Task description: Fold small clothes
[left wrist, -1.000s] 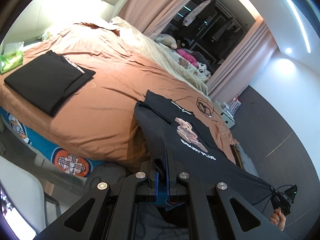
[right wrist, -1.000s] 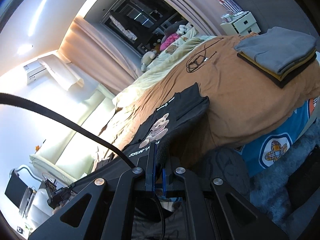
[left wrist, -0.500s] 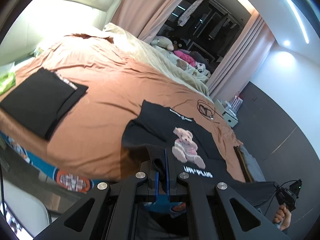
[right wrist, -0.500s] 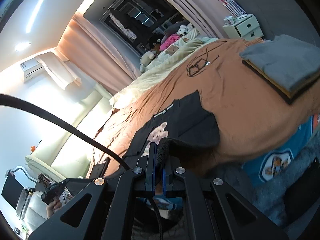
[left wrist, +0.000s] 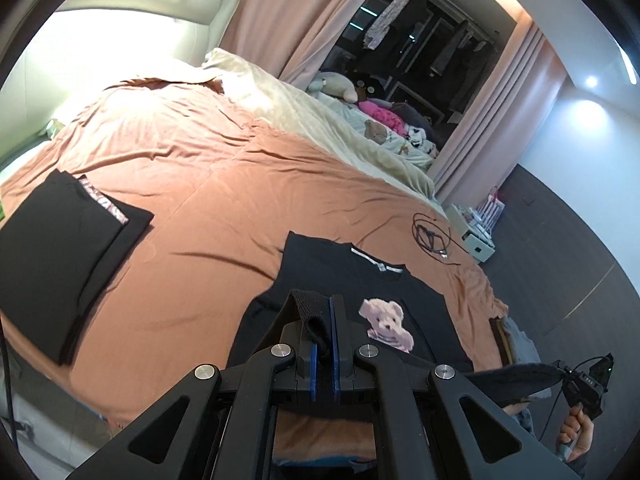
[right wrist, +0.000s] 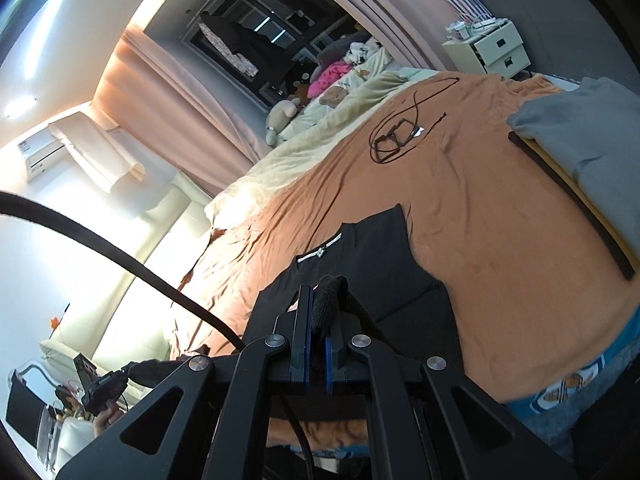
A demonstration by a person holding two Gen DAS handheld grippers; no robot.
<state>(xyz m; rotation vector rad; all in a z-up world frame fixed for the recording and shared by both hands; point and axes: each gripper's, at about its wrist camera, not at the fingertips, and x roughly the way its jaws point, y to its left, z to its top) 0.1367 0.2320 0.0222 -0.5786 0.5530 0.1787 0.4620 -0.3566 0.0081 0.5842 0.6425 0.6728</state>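
A small black T-shirt [left wrist: 352,280] with a pink teddy-bear print [left wrist: 386,322] lies front up on the orange bedspread [left wrist: 208,184], collar away from me. My left gripper [left wrist: 322,320] is shut on its lower hem corner, lifted over the shirt. My right gripper [right wrist: 320,308] is shut on the other hem corner; the shirt [right wrist: 360,256] shows beyond it. Each gripper appears small at the other view's edge, the right one [left wrist: 588,380] and the left one [right wrist: 100,384].
A folded black garment [left wrist: 60,256] lies at the left of the bed. A stack of folded grey, yellow and black clothes [right wrist: 592,148] lies at the right. A black cable with glasses [right wrist: 396,136] lies beyond the shirt. Cream quilt [left wrist: 320,120] and white drawers [right wrist: 488,48] stand further back.
Both grippers have moved up and forward over the bed, carrying the hem toward the collar. The shirt's lower part now folds over its upper part.
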